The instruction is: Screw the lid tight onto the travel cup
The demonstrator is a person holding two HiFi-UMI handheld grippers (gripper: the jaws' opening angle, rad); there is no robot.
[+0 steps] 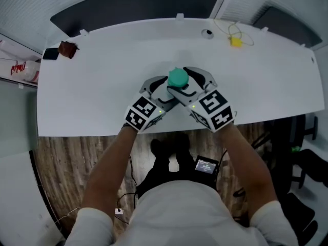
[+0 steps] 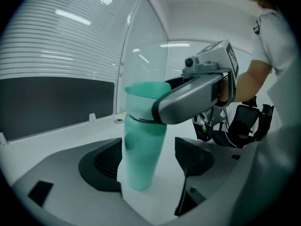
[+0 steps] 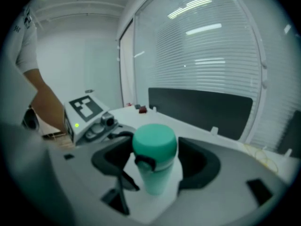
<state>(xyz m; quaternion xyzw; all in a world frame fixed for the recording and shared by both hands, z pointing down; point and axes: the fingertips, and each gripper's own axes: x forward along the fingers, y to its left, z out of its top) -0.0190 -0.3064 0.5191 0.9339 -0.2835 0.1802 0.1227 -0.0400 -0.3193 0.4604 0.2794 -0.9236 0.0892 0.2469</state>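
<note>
Jaws released: left gripper's (image 2: 149, 160) flank the travel cup (image 2: 142, 140), right gripper's (image 3: 157, 166) its lid (image 3: 154, 142). Likely the grasping step: clench both, then twist.

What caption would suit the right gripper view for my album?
Right gripper, fingers apart, flanking an upright teal travel cup with its lid on.

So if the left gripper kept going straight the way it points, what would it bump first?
Most likely the green cup, which stands between its open jaws. The right gripper reaches across near the lid and might get hit too; depth is unclear.
</note>
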